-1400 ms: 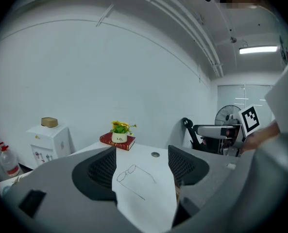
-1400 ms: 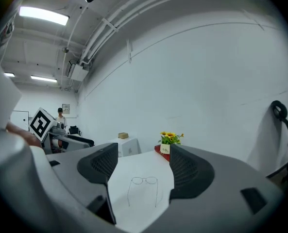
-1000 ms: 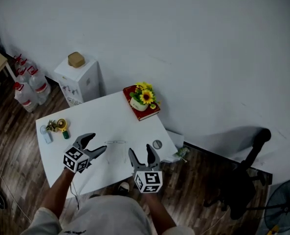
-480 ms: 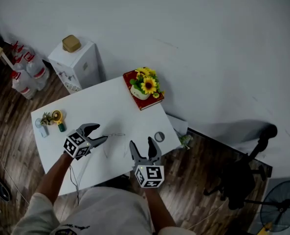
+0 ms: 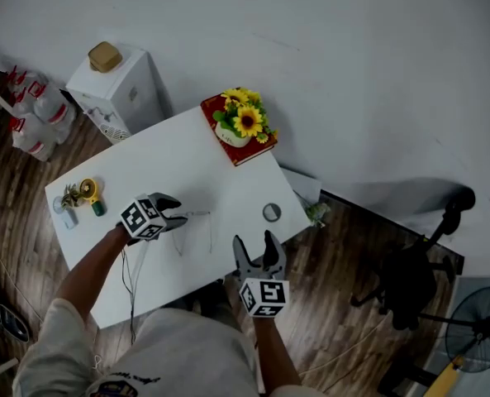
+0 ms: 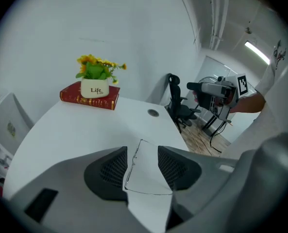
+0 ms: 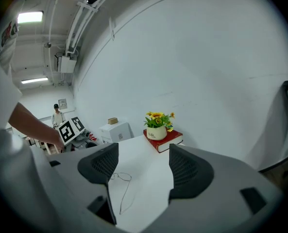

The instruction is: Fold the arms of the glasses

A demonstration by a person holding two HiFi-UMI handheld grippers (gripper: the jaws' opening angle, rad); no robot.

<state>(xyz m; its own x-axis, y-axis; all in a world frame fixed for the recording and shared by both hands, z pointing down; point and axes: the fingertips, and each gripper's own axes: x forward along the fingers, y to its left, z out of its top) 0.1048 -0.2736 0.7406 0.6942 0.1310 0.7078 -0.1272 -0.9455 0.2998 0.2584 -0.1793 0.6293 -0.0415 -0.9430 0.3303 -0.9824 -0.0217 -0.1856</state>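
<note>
Thin wire glasses [image 5: 197,227] lie on the white table [image 5: 145,180], arms unfolded and pointing toward the near edge. My left gripper [image 5: 178,219] has come down at their left end and its jaws are closing. In the left gripper view the glasses [image 6: 130,165] lie between the pads, the front running close along the left pad, with a clear gap to the right pad. My right gripper [image 5: 254,240] hovers open over the table's near edge, right of the glasses, with nothing in it. The right gripper view shows the glasses [image 7: 123,178] ahead of the left jaw.
A red book bearing a sunflower pot [image 5: 238,131] sits at the far corner, a small round disc [image 5: 271,212] near the right edge, small items [image 5: 79,197] at the left end. A white cabinet [image 5: 112,81] and an office chair [image 5: 418,292] stand beyond the table.
My left gripper dropped toward the table and tilted down onto the glasses' left end, its jaws narrowing. My right gripper sank and drifted toward the near edge, still open.
</note>
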